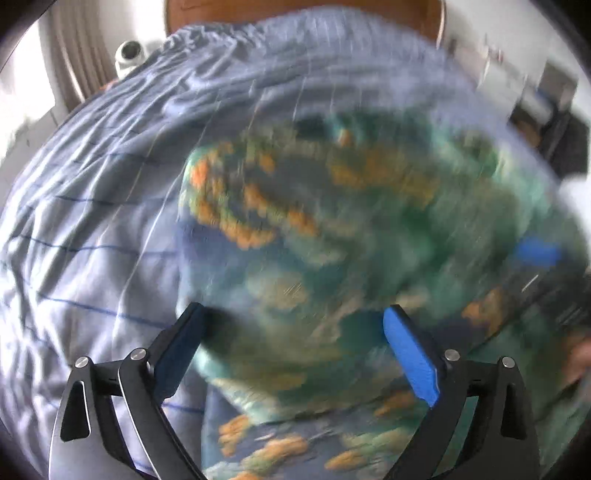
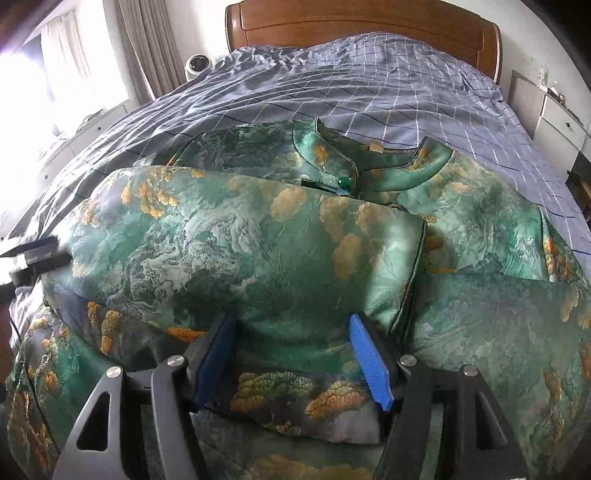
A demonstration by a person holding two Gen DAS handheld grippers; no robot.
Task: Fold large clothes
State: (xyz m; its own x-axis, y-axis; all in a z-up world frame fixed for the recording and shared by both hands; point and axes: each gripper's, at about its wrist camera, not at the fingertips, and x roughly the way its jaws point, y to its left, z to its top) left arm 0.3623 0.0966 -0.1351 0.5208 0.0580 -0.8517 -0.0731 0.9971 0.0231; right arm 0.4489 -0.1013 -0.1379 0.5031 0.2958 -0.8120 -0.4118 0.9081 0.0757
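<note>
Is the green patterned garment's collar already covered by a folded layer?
No, in the right wrist view the stand-up collar of the green patterned satin garment lies exposed beyond the folded-over layer.

Home bedroom, wooden headboard, checked bedsheet, window curtains

A bed with checked blue cover and wooden headboard; curtains and bright window left, white drawers right.

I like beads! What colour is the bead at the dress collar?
Green bead, clearest in the right wrist view.
</note>
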